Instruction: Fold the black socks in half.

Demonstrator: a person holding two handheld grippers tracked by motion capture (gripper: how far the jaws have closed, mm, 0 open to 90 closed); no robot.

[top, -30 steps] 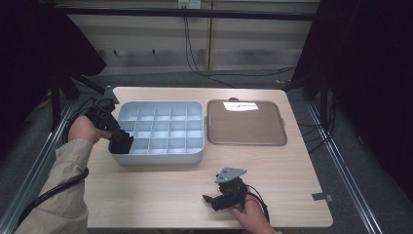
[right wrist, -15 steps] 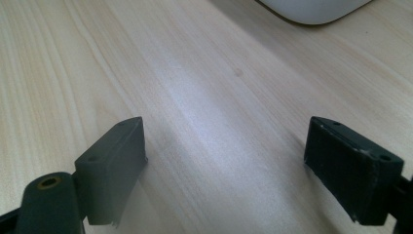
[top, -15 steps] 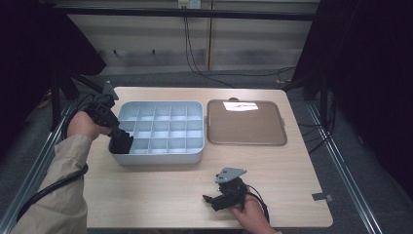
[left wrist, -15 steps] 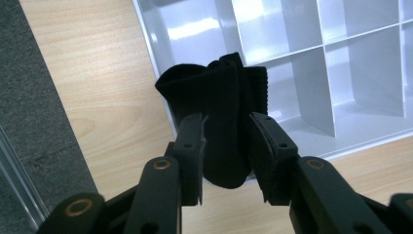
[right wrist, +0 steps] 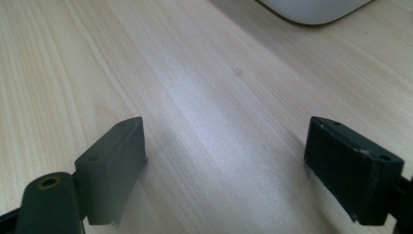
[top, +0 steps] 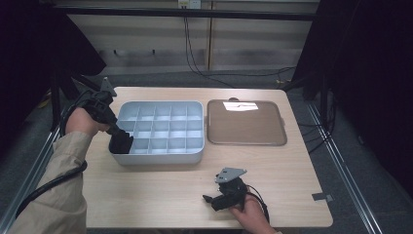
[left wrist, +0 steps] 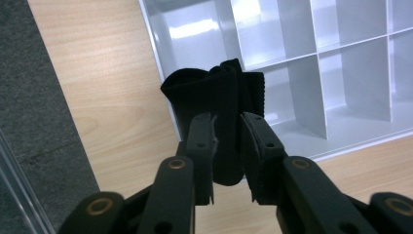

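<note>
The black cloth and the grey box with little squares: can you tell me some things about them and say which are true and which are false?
1. The left gripper pinches the black cloth. True; its jaws have just been closing on it.
2. The cloth lies on the brown tray. False; it hangs at the near-left corner of the grey divided box.
3. The right gripper holds a cloth too. False; its jaws are open over bare table.
4. The brown tray sits to the right of the box. True.

A black folded cloth (left wrist: 219,105) hung bunched and upright at the near-left corner of the grey tray (top: 160,122), draped over its rim, part inside a corner compartment.
</note>
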